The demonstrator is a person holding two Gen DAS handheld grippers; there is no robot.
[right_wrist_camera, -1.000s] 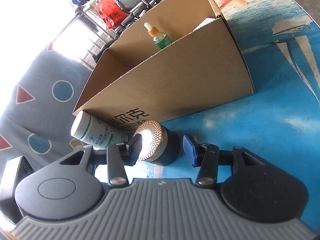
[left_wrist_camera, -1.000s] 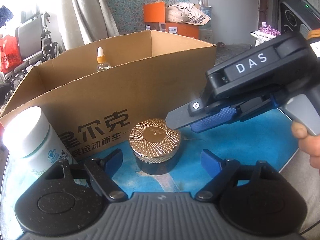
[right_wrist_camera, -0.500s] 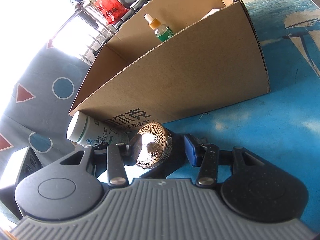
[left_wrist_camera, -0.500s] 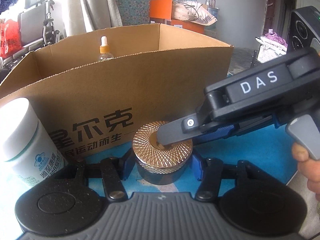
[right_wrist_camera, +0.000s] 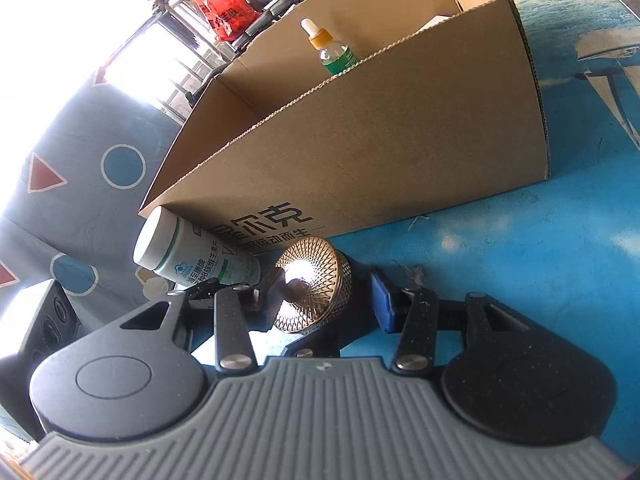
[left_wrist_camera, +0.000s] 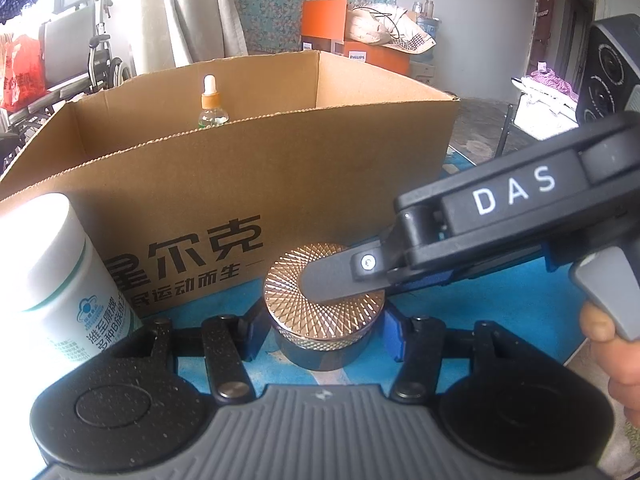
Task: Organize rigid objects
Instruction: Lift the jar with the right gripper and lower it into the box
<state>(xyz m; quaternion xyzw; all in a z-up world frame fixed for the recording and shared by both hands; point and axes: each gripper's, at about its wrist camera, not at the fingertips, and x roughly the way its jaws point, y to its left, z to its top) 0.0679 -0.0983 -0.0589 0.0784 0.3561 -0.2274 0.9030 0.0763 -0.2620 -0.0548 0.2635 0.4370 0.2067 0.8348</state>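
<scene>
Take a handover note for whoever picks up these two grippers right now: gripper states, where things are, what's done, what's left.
Left gripper: jaws have just been closing; now shut on the gold-lidded jar, which stands on the blue table in front of the cardboard box.
Right gripper: open, one finger lying over the jar's lid, holding nothing.
Done: dropper bottle stands in the box.
Left: the jar and the white bottle beside it probably go in.

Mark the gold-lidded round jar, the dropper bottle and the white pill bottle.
Gold-lidded round jar (left_wrist_camera: 316, 312): left wrist view, lid top.
Dropper bottle (right_wrist_camera: 334, 54): right wrist view, glass body.
White pill bottle (left_wrist_camera: 44, 248): left wrist view, cap.
</scene>
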